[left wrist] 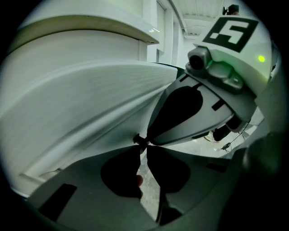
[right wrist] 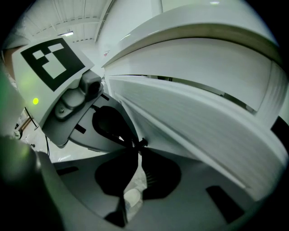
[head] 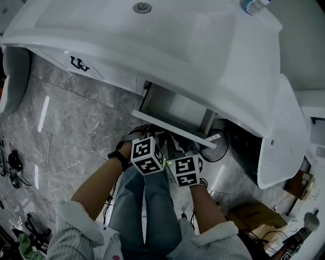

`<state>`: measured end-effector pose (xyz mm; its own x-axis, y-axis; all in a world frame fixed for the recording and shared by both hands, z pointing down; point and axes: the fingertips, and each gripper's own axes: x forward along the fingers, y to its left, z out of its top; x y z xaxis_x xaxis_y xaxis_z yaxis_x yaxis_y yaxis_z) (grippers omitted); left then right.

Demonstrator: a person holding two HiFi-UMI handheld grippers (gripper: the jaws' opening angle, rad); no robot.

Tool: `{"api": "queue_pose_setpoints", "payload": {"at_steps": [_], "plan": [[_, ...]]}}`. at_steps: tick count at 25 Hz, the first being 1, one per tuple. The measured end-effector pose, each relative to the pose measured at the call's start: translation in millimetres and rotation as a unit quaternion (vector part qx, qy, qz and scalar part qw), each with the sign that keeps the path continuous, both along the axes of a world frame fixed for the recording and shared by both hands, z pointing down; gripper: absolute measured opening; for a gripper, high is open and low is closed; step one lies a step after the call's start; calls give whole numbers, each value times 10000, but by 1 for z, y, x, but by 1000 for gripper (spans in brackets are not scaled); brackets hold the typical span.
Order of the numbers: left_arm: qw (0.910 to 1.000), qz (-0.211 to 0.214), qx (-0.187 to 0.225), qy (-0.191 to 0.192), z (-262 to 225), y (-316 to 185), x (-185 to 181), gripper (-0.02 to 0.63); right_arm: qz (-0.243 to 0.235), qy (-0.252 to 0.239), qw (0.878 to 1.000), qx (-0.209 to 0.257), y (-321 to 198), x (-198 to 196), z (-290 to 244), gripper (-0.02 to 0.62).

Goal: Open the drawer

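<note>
The white drawer (head: 172,128) under the basin (head: 152,35) stands partly pulled out, its bare inside (head: 175,107) showing. Both grippers sit close together just below its front panel. My left gripper (head: 154,139) has its jaws closed to a point (left wrist: 142,141) beside the ribbed white drawer front (left wrist: 86,99). My right gripper (head: 177,147) is likewise closed to a point (right wrist: 137,144) against the drawer front (right wrist: 194,122). The two tips nearly touch each other. Nothing can be made out between either pair of jaws.
A toilet (head: 287,132) stands right of the vanity and a white fixture (head: 12,76) left of it. A bottle (head: 252,5) lies on the basin's far right. A cardboard box (head: 259,216) and cables (head: 12,165) are on the marble floor. My legs are below the grippers.
</note>
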<state>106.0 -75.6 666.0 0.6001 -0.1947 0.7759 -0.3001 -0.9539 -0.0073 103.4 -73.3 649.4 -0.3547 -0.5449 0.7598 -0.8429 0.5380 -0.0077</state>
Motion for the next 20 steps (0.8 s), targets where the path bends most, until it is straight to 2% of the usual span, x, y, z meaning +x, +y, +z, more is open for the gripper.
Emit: {"api": "queue_pose_setpoints", "payload": {"at_steps": [8, 20], "plan": [[9999, -100, -25, 114, 0, 8, -4, 51, 105, -46, 9999, -43, 8, -3, -1, 28], [9999, -163, 0, 50, 2, 17, -8, 51, 191, -65, 9998, -56, 18, -6, -1, 24]]}}
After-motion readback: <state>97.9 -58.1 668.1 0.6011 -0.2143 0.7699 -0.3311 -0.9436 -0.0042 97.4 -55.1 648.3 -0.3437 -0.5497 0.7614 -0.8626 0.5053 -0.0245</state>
